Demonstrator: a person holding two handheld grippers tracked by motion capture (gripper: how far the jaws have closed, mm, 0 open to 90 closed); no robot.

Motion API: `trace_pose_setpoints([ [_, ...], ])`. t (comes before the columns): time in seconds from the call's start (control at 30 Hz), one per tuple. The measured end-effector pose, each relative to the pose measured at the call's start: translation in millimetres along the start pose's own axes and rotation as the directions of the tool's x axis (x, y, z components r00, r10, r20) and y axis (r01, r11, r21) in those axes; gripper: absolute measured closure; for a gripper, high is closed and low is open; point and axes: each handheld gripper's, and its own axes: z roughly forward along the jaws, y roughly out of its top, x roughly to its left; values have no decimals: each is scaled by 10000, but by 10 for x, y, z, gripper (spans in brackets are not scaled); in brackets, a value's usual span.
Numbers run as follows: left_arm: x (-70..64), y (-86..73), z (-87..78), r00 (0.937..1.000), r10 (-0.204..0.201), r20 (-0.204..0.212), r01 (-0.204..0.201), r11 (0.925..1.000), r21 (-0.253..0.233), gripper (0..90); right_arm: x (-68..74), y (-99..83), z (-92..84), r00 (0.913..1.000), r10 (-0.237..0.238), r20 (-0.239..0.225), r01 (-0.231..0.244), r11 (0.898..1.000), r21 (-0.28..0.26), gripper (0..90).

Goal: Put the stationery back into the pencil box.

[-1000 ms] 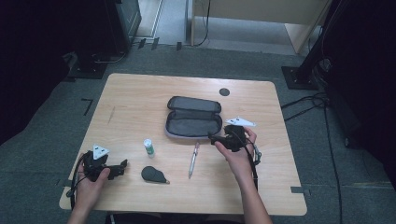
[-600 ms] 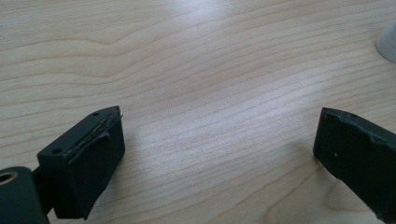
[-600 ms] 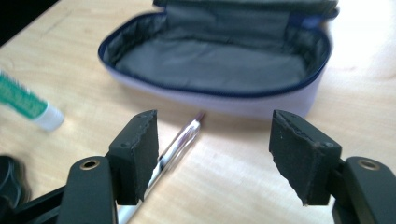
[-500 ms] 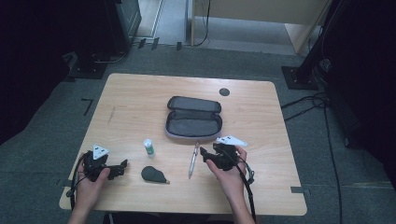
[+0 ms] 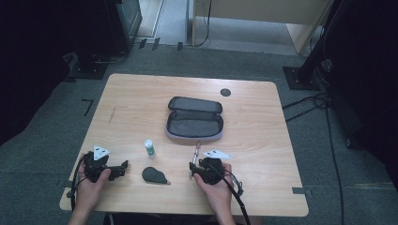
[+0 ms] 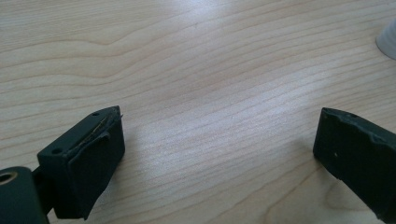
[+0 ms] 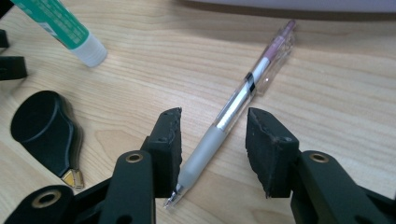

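A clear pen (image 7: 243, 88) with a grey grip lies on the wooden table (image 5: 253, 108), just below the open grey pencil case (image 5: 195, 123). My right gripper (image 7: 212, 116) sits low over the pen's tip end, one jaw on each side of the grip. Its jaws have just been closing, and a gap still shows between the pads and the pen. From above, that gripper (image 5: 195, 168) is at the pen's (image 5: 195, 153) near end. My left gripper (image 5: 123, 166) rests at the table's front left, jaws wide open (image 6: 219, 126) over bare wood.
A green-and-white glue stick (image 5: 149, 148) stands left of the pen; it also shows in the right gripper view (image 7: 60, 23). A black teardrop-shaped dispenser (image 5: 154, 175) lies between the two grippers. A small black disc (image 5: 225, 92) sits near the far edge.
My right hand has come down and toward the near edge, from beside the case to the pen's tip end, and its jaws have narrowed around the pen. The left hand has stayed put.
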Motion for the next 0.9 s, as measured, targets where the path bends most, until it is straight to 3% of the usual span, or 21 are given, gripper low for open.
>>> trace_pose_setpoints([
  [0.27,1,0,-1,10000,-7,9,7,10000,-2,23,139,-80,80,9967,-146,799,150,9999,-50,597],
  [0.5,0,1,0,10000,21,-7,-21,10000,13,23,227,-129,112,9900,-567,1291,584,9983,-92,623],
  [0.57,-2,1,1,10000,21,-16,-21,10000,15,23,227,-142,111,9859,-841,1444,866,9962,-111,680],
  [0.73,-3,0,1,10000,24,-14,-24,10000,19,23,183,-147,98,9881,-892,1254,914,9957,-118,747],
  [0.9,-3,1,1,10000,20,-9,-20,10000,20,23,158,-150,88,9851,-1260,1167,1276,9918,-63,783],
])
